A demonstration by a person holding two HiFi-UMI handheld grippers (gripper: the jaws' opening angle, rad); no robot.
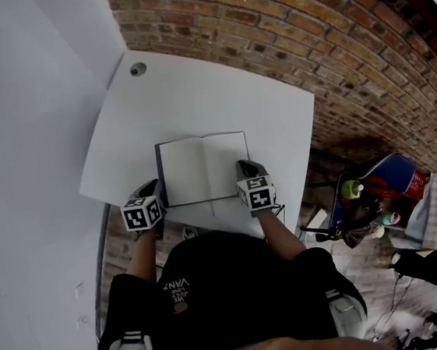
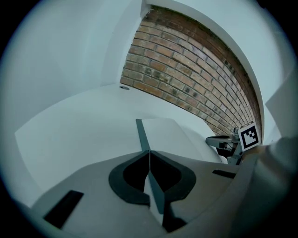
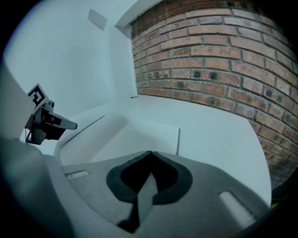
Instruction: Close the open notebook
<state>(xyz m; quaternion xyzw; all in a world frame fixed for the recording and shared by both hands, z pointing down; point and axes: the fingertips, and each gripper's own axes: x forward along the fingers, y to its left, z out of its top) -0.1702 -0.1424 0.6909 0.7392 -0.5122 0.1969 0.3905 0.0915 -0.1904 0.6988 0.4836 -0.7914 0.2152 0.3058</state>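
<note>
An open notebook (image 1: 202, 168) with blank white pages and a dark cover lies flat near the front edge of the white table (image 1: 194, 95). My left gripper (image 1: 156, 187) hovers at the notebook's lower left corner, jaw tips together. In the left gripper view the dark cover edge (image 2: 141, 132) runs straight under the left gripper (image 2: 149, 151). My right gripper (image 1: 247, 167) is over the lower right corner, also with its tips together. The right gripper view shows the right gripper (image 3: 150, 152) over the right page (image 3: 135, 139). Nothing is held by either gripper.
A round cable hole (image 1: 137, 69) sits at the table's far left corner. A brick wall (image 1: 279, 22) runs behind the table and a white wall (image 1: 16, 115) stands on the left. Bags and gear (image 1: 377, 191) lie on the floor to the right.
</note>
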